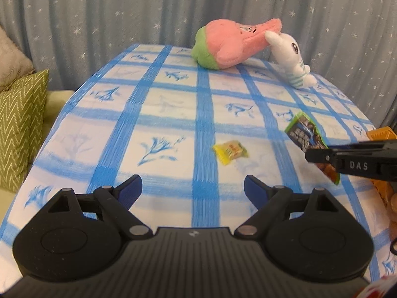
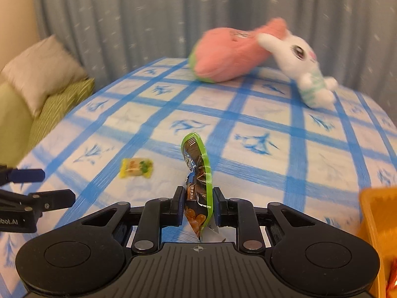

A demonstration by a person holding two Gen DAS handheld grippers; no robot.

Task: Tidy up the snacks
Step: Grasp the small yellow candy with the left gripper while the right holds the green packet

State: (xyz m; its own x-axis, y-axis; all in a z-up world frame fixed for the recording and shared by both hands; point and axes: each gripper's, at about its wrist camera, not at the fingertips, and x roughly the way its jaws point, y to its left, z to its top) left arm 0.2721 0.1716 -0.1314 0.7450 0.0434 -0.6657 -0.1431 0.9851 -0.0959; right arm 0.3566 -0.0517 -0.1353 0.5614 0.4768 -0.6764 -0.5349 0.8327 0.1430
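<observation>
Snack packets are showing in two places: a green-edged packet (image 2: 198, 183) printed with dark pictures of brown pieces is sitting upright and slightly curled between the fingers (image 2: 177, 202) of the right gripper (image 2: 197, 206), which are clenched on its lower half at the bottom centre of the right wrist view. In the left wrist view the same packet (image 1: 304, 135) is appearing at the right edge, held above the cloth by the right gripper (image 1: 320, 156).

An orange container (image 2: 372, 213) is standing at the lower right of the right wrist view; only its wall and a glimpse of something red-orange inside are showing, too little to identify.

A small yellow packet (image 1: 230, 152) is lying flat on the worktop (image 1: 173, 114), which is covered with a blue-checked white cloth, near the middle of the left wrist view and just ahead of the left gripper (image 1: 193, 188), whose blue-padded fingers are spread wide with nothing between them.

At the far end of the worktop a pink and green plush (image 1: 230, 44) is lying on its side, touching a white plush (image 1: 292, 59). Cushions (image 1: 19, 124) are resting at the left edge.
</observation>
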